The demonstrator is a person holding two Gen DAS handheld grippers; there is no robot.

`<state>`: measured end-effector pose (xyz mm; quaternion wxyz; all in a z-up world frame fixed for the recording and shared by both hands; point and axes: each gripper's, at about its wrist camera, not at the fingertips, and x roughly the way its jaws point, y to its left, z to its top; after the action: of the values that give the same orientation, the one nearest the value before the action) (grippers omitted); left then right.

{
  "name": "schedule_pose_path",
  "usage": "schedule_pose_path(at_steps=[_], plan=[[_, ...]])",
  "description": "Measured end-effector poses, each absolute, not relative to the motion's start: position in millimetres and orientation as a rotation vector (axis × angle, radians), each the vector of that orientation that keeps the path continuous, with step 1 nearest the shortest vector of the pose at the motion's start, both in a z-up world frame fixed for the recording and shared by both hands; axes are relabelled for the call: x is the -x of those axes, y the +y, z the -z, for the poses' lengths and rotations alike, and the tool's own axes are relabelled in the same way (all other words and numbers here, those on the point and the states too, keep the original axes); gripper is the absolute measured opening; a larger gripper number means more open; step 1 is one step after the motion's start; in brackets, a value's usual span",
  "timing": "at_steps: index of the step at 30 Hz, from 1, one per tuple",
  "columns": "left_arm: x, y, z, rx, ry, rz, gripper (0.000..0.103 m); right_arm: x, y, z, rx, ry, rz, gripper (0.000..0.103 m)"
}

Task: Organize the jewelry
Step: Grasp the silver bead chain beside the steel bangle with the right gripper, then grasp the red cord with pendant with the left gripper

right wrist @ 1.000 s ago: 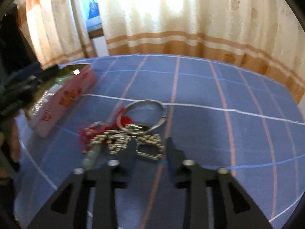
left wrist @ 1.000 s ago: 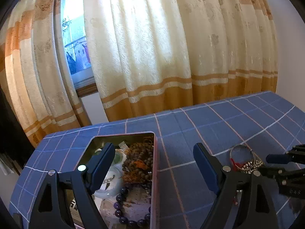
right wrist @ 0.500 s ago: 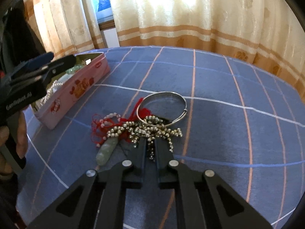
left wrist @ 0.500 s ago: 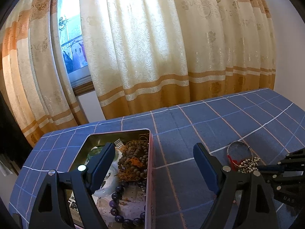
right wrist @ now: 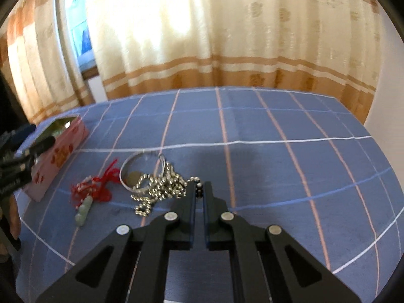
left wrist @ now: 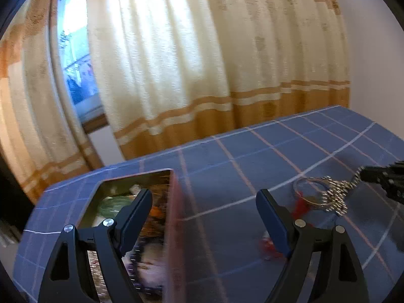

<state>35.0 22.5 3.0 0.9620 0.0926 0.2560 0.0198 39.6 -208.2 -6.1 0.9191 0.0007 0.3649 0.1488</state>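
Observation:
My right gripper [right wrist: 199, 188] is shut on one end of a silver bead chain [right wrist: 157, 188], which trails left from its tips. The chain hangs lifted off the cloth in the left wrist view [left wrist: 335, 194], held by the right gripper [left wrist: 363, 174]. A silver bangle [right wrist: 137, 168], tangled in the chain, tilts up off the cloth. A red cord with a pale green pendant [right wrist: 84, 208] lies on the cloth to its left. My left gripper [left wrist: 204, 216] stands open, its left finger over the open pink tin [left wrist: 174, 217] full of bead bracelets.
The table wears a blue checked cloth [right wrist: 277, 126]. Cream and orange curtains [left wrist: 189, 63] hang behind it with a window at the left. The pink tin [right wrist: 58, 151] sits near the table's left edge. A hand shows at the far left of the right wrist view.
The right gripper closed on the bead chain and lifted it back and to the right, dragging the bangle up. The left gripper swung slightly and stayed open.

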Motion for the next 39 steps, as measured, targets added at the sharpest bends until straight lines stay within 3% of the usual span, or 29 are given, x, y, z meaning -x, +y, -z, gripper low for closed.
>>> schedule_pose_path(at_steps=[10, 20, 21, 23, 25, 27, 32, 39], plan=[[-37.5, -35.0, 26.8, -0.261, 0.675, 0.178, 0.084, -33.8, -215.1, 0.7, -0.047, 0.698, -0.324, 0.007], [-51.4, -22.7, 44.1, -0.155, 0.84, 0.232, 0.083, -32.0, -207.6, 1.6, -0.005, 0.7, -0.332, 0.007], [-50.0, -25.3, 44.6, -0.17, 0.84, 0.235, 0.079, -30.9, -206.8, 1.6, -0.002, 0.698, -0.331, 0.007], [-48.4, -28.4, 47.8, -0.174, 0.862, 0.263, 0.051, -30.0, -206.4, 1.7, 0.002, 0.699, -0.331, 0.007], [-44.4, -28.4, 48.0, -0.172, 0.863, 0.293, 0.041, -31.1, -206.6, 2.2, 0.001, 0.705, -0.329, 0.007], [-39.8, -30.1, 46.6, -0.181, 0.865, 0.309, 0.021, -31.4, -206.6, 2.3, 0.0, 0.707, -0.33, 0.007], [-32.8, -24.4, 41.2, -0.202, 0.836, 0.27, 0.018, -30.4, -205.6, 1.3, 0.003, 0.696, -0.335, 0.007], [-18.4, -0.6, 1.9, -0.128, 0.654, 0.226, 0.018, -17.8, -208.7, -7.2, -0.024, 0.613, -0.358, 0.007]])
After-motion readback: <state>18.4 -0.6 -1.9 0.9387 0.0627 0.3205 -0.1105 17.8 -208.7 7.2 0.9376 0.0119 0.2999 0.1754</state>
